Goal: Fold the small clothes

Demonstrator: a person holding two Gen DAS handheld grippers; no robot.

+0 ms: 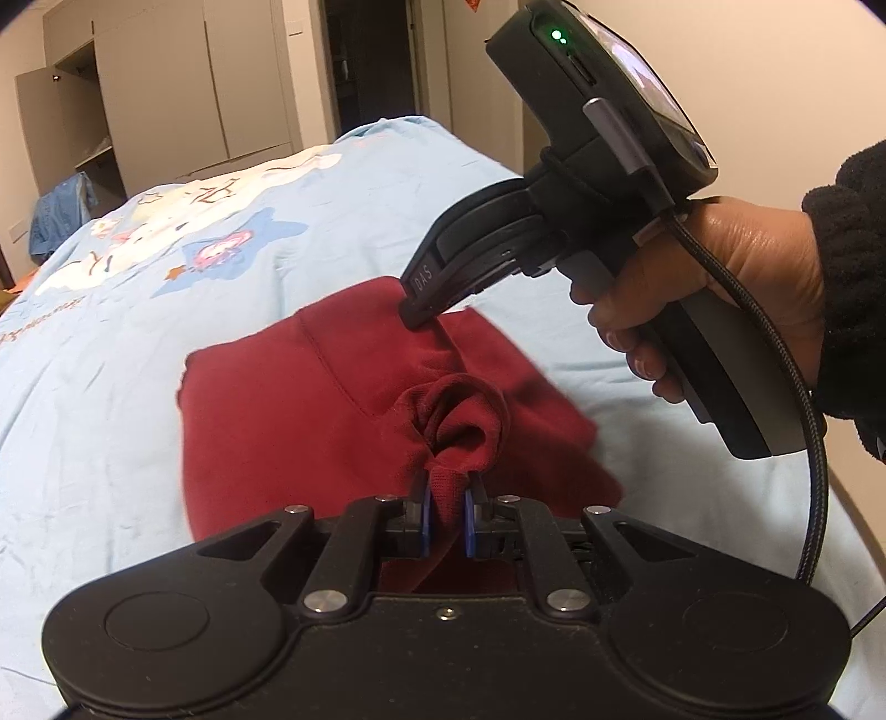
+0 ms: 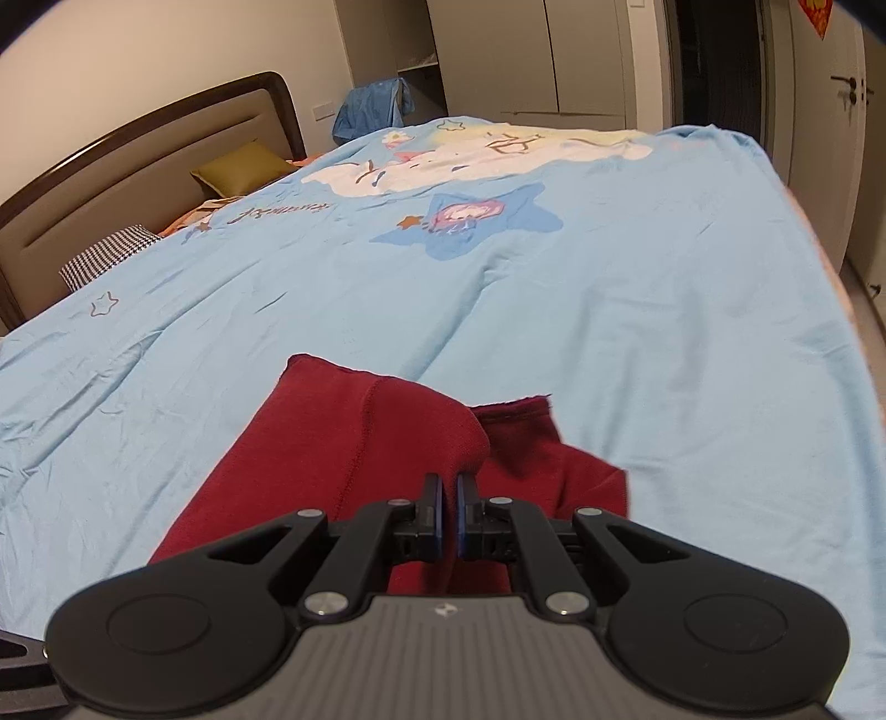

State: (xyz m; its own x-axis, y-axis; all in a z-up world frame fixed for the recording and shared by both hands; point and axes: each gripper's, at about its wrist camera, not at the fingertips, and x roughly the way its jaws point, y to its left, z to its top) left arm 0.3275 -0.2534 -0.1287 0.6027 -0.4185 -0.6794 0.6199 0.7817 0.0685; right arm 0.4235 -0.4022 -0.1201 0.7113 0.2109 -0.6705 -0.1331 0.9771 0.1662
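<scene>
Blue bedsheet (image 2: 609, 332) under red garment (image 1: 288, 421)

One dark red garment (image 1: 310, 399), bunched and partly folded, on one light blue printed bedsheet (image 2: 637, 310). Two handheld grippers: left gripper (image 1: 447, 501), right gripper (image 2: 449, 498); each has two fingers with blue pads. One hand (image 1: 714, 288) visible, in one black fleece sleeve (image 1: 853, 277), holding the right gripper's handle. One braided cable (image 1: 797, 443) off that handle. One green indicator light (image 1: 556, 36). Cushions by the one headboard (image 2: 133, 149): one olive cushion (image 2: 238, 166), one houndstooth pillow (image 2: 105, 255). One blue cloth (image 2: 368, 108) draped by the wardrobe. One door handle (image 2: 850, 86).
</scene>
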